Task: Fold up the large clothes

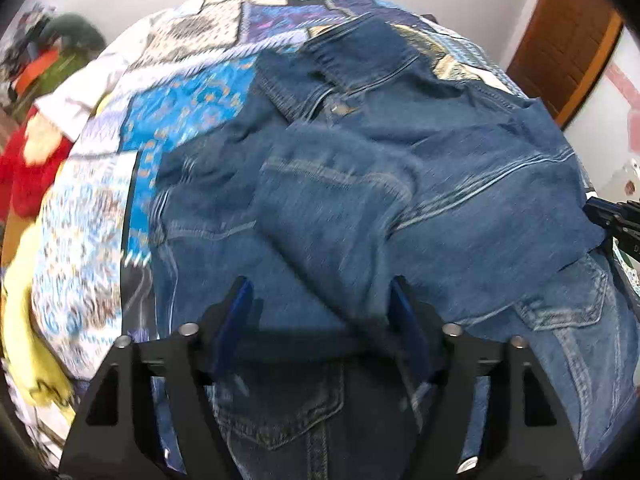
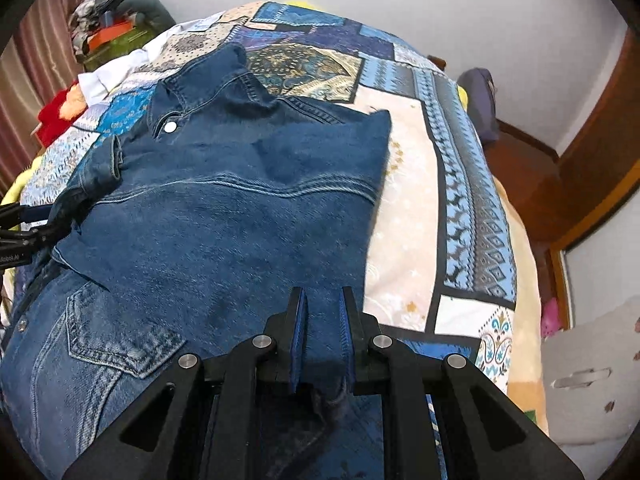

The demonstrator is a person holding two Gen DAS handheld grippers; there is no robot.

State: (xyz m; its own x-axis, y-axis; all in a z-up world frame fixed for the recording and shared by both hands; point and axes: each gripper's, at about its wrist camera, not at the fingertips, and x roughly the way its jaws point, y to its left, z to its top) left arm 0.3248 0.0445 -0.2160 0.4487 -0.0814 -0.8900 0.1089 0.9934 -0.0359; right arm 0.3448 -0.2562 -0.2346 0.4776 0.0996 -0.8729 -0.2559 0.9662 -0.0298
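Mid-fold: jacket lies on the bed, one side panel already laid across. Left claw is wide open, nothing gripped. Right claw is narrowed on a denim fold. Next: sleeve needs tucking in.

- L gripper: our fingers spread wide, low over denim jacket, nothing pinched.
- R gripper: fingers narrow, fold of jacket cloth between the pads; we can't confirm a firm clamp.
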